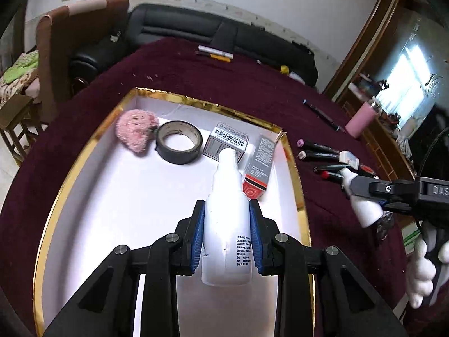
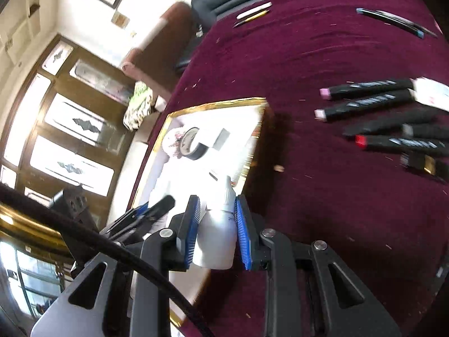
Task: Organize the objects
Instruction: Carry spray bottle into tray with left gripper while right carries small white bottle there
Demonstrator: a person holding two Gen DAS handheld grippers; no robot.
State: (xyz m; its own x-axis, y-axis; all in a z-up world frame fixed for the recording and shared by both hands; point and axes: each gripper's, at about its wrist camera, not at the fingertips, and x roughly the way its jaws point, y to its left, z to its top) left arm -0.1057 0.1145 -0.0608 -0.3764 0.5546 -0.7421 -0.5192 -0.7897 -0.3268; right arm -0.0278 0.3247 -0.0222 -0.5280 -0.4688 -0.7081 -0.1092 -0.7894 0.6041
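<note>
My left gripper [image 1: 226, 210] is shut on a white spray bottle [image 1: 227, 233], held nozzle-forward above a white tray with a gold rim [image 1: 293, 168]. In the tray lie a pink fuzzy ball [image 1: 134, 133], a black tape roll [image 1: 179, 141], a barcoded box [image 1: 226, 140] and a grey-and-red box [image 1: 259, 168]. My right gripper [image 2: 217, 205] is shut on a small white dropper bottle [image 2: 217, 233], over the tray's right rim [image 2: 213, 104]. From the left wrist view the right gripper [image 1: 354, 189] hangs right of the tray with that dropper bottle [image 1: 367, 213].
Several black markers [image 2: 370, 104] and a white eraser [image 1: 349, 159] lie on the maroon cloth [image 1: 224, 84] right of the tray. Pens [image 1: 214, 53] rest near the far edge, with a pink cup [image 1: 360, 119] at the right. A white-gloved hand [image 1: 423, 275] holds the right gripper.
</note>
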